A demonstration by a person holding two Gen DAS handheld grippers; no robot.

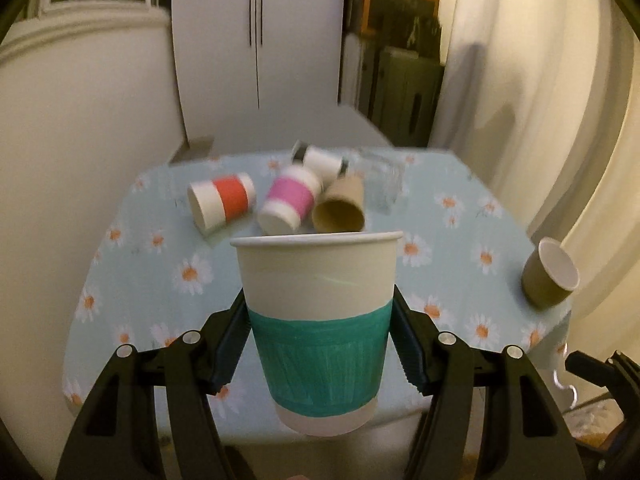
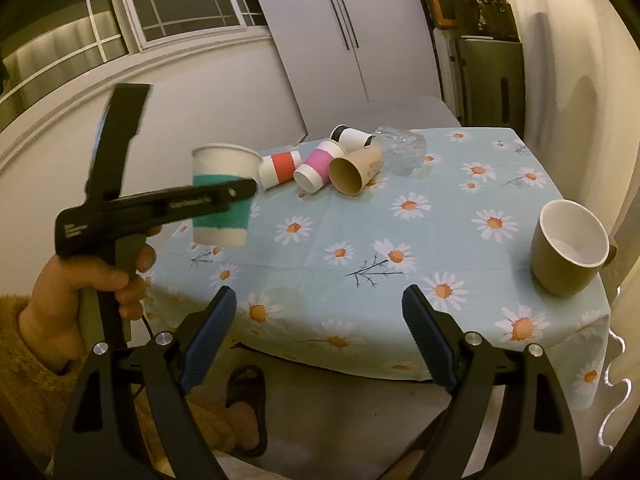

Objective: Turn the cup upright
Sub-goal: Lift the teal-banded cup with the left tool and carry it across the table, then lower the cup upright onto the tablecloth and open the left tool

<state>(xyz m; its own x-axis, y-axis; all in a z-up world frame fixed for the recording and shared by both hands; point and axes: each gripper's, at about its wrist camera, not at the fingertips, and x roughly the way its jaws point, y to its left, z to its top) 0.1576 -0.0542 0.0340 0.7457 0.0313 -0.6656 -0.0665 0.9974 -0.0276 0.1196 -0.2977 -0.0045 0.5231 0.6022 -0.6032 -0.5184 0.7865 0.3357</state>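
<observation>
One cup, the teal-banded cup (image 1: 318, 320), sits squeezed between the two fingers of the left tongs (image 1: 320, 340), up in the air and not touching the surface (image 1: 132, 280). Its open mouth points up and its bottom points down, so it looks ready to go straight down onto the flowery cloth below it. The right tongs (image 2: 318, 344) are spread apart and hold nothing, off to the side of the cup, so the left hand is the one to set it down

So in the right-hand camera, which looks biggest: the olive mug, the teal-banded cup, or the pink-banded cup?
1. Olive mug, though it sits nearest the camera.
2. Teal-banded cup, held upright in the left tool.
3. Pink-banded cup, lying far back.
</observation>
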